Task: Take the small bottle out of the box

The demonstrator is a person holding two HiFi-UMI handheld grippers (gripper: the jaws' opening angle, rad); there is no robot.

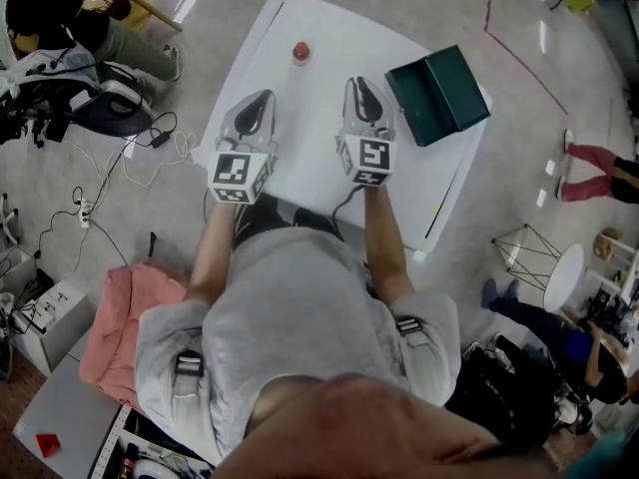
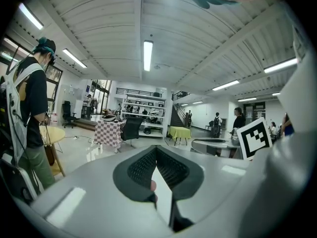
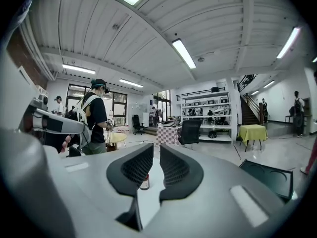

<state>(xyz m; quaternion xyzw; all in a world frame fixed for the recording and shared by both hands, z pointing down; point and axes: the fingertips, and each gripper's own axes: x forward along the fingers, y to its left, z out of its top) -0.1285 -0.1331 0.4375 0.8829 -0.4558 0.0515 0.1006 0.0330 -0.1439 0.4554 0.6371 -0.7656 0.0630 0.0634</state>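
The small bottle (image 1: pixel 301 52) with a red cap stands upright on the white table (image 1: pixel 339 28), near its far edge and outside the box. The dark green box (image 1: pixel 439 95) lies open at the table's right side. My left gripper (image 1: pixel 262 98) rests on the table short of the bottle and to its left, its tips touching and holding nothing (image 2: pixel 156 149). My right gripper (image 1: pixel 358 83) lies between bottle and box. Its jaws stand a narrow gap apart (image 3: pixel 156 148) with nothing between them. Through that gap the bottle (image 3: pixel 144 182) shows farther off. The box (image 3: pixel 267 177) is at the right.
A person (image 1: pixel 60 18) sits beyond the table's far left corner, with cables (image 1: pixel 150 143) on the floor nearby. Other people's legs (image 1: pixel 599 173) are at the right. A pink cloth (image 1: pixel 125 317) lies at my lower left. The table's near edge is by my body.
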